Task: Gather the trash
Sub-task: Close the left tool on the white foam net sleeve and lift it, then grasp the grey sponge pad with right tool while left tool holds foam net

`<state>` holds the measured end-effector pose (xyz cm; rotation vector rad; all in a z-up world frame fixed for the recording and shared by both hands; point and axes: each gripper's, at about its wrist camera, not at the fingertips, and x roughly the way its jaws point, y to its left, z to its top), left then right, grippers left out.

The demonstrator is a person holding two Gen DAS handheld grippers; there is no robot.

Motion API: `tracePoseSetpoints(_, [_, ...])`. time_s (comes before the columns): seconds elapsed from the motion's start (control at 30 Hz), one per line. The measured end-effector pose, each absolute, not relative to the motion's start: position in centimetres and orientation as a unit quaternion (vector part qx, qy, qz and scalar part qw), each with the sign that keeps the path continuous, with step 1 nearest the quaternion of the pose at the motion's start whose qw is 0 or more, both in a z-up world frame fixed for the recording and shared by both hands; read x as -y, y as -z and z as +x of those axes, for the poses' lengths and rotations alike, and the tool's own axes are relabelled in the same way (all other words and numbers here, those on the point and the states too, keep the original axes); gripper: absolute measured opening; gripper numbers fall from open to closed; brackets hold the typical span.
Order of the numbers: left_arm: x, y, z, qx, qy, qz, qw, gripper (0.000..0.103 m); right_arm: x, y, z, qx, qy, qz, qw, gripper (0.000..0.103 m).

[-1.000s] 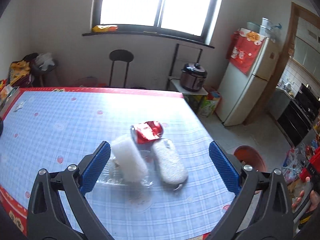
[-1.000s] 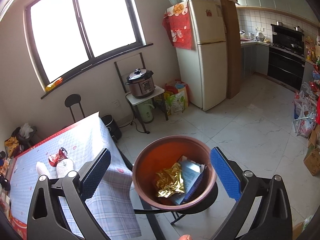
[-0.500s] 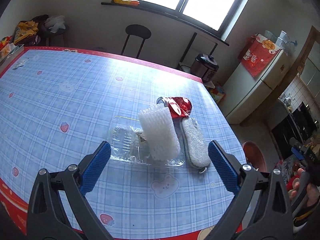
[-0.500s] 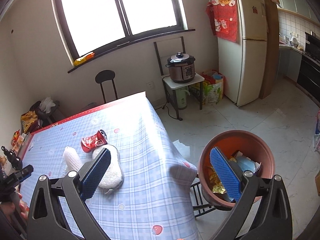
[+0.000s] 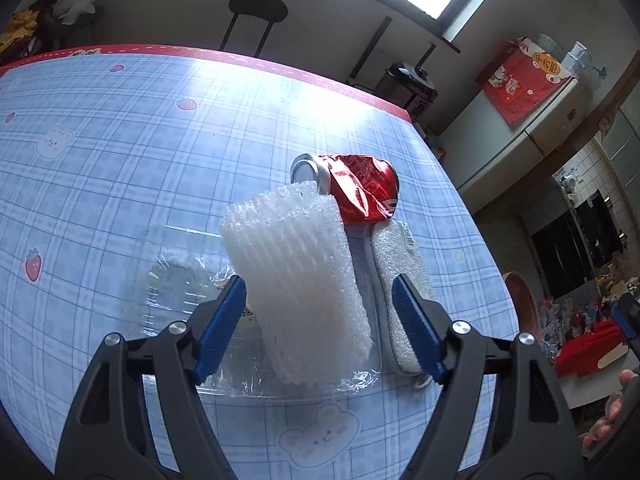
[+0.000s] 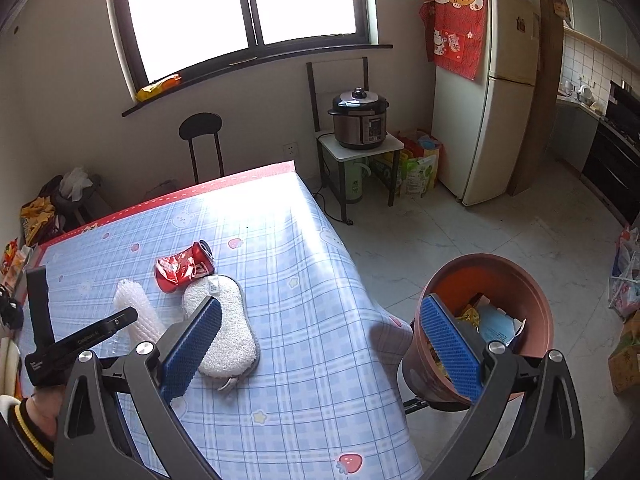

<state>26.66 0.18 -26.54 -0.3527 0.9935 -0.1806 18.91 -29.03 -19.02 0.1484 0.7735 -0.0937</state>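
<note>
The left gripper point(image 5: 320, 312) is closing, its jaws either side of the white foam sleeve point(image 5: 298, 280) without touching it, just beside the crushed red can point(image 5: 360, 190), while the right gripper point(image 6: 320, 344) gapes empty.

A glossy, wipe-clean sheen is shown by the checked tablecloth point(image 5: 120, 168), where window light is mirrored. The crushed can point(image 5: 356, 192) is seen as thin metal, its red coat shiny and creased (the rim bare and silvery). The foam net sleeve point(image 5: 296, 280) is rendered in soft, ribbed white plastic foam; beneath it a clear plastic tray point(image 5: 176, 284) is glimpsed, crinkled and glassy. The white pad point(image 6: 224, 320) appears nubbly, matt cloth. The gripper pads point(image 6: 452, 348) are finely ridged blue.
</note>
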Motion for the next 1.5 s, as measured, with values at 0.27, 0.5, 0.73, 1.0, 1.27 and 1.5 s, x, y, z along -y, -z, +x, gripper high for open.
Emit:
tracePoseSetpoints(0.27, [0.5,28.2,28.1,-0.481,0.064,-0.134,0.864,0.075,26.4,20.6,21.0,-0.387,0.008,0.062,0.92,0.098])
tracePoseSetpoints(0.5, [-2.2,26.9,26.9,-0.462,0.083,-0.14,0.872,0.033,21.7,25.3,24.0,-0.433,-0.068,0.018,0.899,0.098])
tracePoseSetpoints(0.73, [-5.8,24.2,24.7,-0.432,0.082,-0.148,0.886,0.03,16.7,31.2,26.5,-0.503,-0.113,-0.061,0.855,0.09])
tracePoseSetpoints(1.0, [-8.9,23.8,22.2,-0.424,0.064,-0.163,0.888,0.03,14.5,33.6,29.5,-0.524,-0.109,-0.07,0.842,0.089])
tracePoseSetpoints(1.27, [-9.2,24.5,20.8,-0.431,0.065,-0.171,0.884,0.03,14.3,35.9,31.6,-0.547,-0.087,-0.058,0.831,0.096])
tracePoseSetpoints(1.5, [-8.3,24.7,19.6,-0.438,0.077,-0.162,0.881,0.03,14.4,36.3,30.7,-0.532,-0.089,-0.061,0.84,0.094])
